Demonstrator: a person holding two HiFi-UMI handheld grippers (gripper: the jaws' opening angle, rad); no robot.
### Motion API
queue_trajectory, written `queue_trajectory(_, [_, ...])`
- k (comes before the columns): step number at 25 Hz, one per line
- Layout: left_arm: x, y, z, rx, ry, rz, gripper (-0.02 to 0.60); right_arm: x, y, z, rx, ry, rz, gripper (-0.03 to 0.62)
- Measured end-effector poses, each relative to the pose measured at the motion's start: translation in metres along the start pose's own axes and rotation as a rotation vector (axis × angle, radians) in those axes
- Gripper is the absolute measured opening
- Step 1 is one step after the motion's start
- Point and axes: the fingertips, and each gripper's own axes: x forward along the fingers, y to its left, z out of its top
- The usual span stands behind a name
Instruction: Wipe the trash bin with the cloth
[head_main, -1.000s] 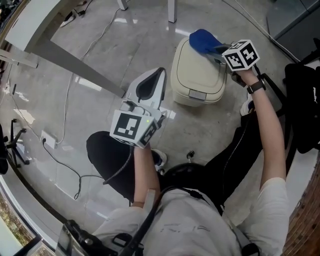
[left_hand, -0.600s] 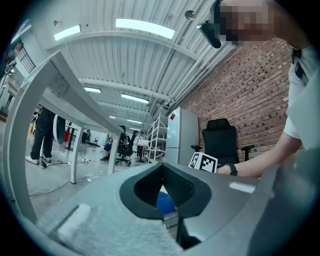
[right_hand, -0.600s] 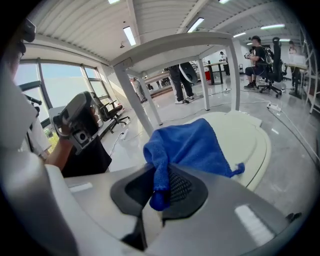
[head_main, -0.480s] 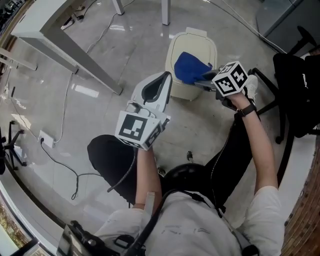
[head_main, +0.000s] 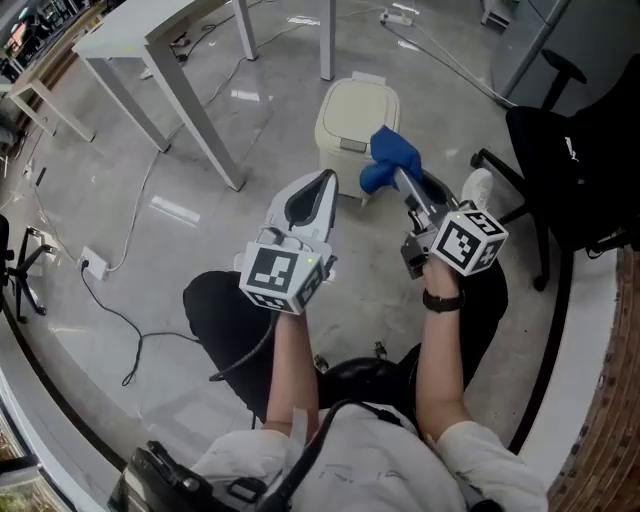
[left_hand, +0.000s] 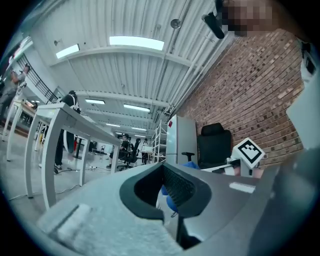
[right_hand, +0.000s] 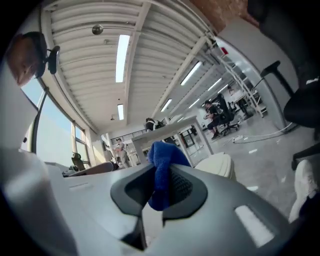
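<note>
The cream trash bin (head_main: 352, 118) stands on the floor with its lid down, also seen in the right gripper view as the bin (right_hand: 219, 165). My right gripper (head_main: 398, 172) is raised in the air, nearer than the bin and to its right, shut on the blue cloth (head_main: 390, 155). The cloth (right_hand: 162, 172) bunches between the jaws and hangs clear of the bin. My left gripper (head_main: 318, 188) hovers left of the bin, shut with nothing in it; in the left gripper view it (left_hand: 169, 200) points level into the room, with a bit of the cloth (left_hand: 190, 164) showing beyond it.
A white table (head_main: 150, 40) stands at the far left. A black office chair (head_main: 570, 150) is at the right, beside a brick wall. Cables (head_main: 130, 330) trail over the grey floor from a socket (head_main: 92, 262). The person's legs and a shoe (head_main: 478, 188) lie below.
The right gripper has lifted the cloth off the bin's lid and drawn back toward the person. The head camera has tilted, so the bin sits farther off. The left gripper barely moved.
</note>
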Motion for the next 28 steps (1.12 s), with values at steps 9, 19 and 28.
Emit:
queue_trajectory(9, [-0.038,-0.063,0.023,0.029,-0.045,0.003,0.000,-0.098,0.046,-0.009,-0.218,-0.097,-0.225,0.040])
queue_trajectory(19, [-0.055,-0.082,0.026,0.063,-0.077,-0.027,0.000,-0.116,0.081,-0.003,-0.288,-0.117,-0.229,0.040])
queue_trajectory(28, [-0.071,-0.101,0.044,0.015,-0.102,-0.083,0.000,-0.126,0.093,-0.005,-0.286,-0.128,-0.218,0.040])
